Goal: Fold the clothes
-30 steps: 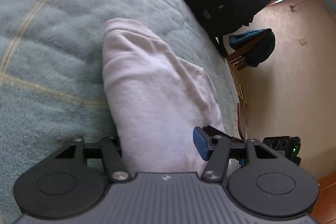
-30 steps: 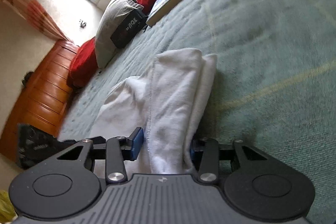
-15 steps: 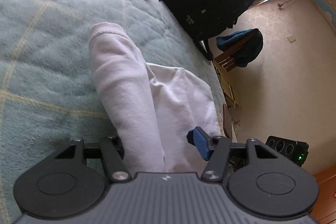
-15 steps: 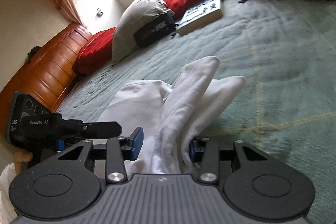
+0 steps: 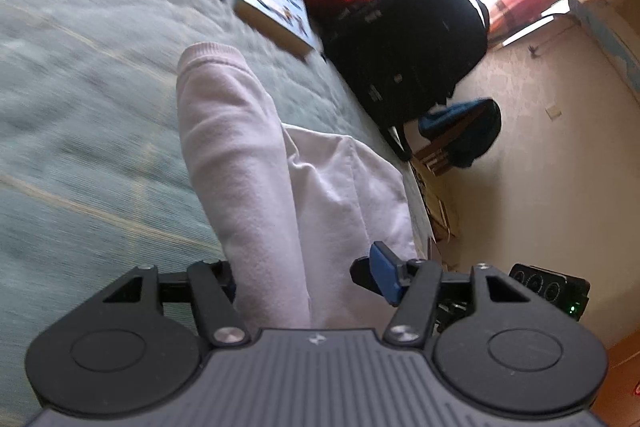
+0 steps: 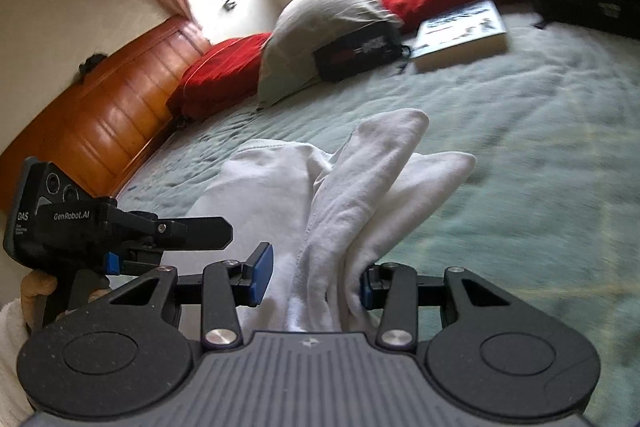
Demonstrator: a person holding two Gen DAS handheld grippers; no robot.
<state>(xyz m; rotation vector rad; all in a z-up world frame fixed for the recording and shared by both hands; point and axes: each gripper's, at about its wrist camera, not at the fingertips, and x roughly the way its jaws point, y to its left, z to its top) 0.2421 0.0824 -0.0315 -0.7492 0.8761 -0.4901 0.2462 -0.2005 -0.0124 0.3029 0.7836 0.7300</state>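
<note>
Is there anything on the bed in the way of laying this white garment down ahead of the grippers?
Nothing visible: the green bedspread ahead of the white garment is bare. The book lies farther back.

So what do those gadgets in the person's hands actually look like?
Each is black with a grey ribbed body, two round discs and blue-padded fingers. The left gripper, seen from the right one, reads "GenRobot.AI" and "DAS". A white sleeve shows.

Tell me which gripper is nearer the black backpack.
Right. The right gripper is on the side of the white garment that faces the black backpack. The left gripper is on the other side, toward the wooden bed board.
</note>
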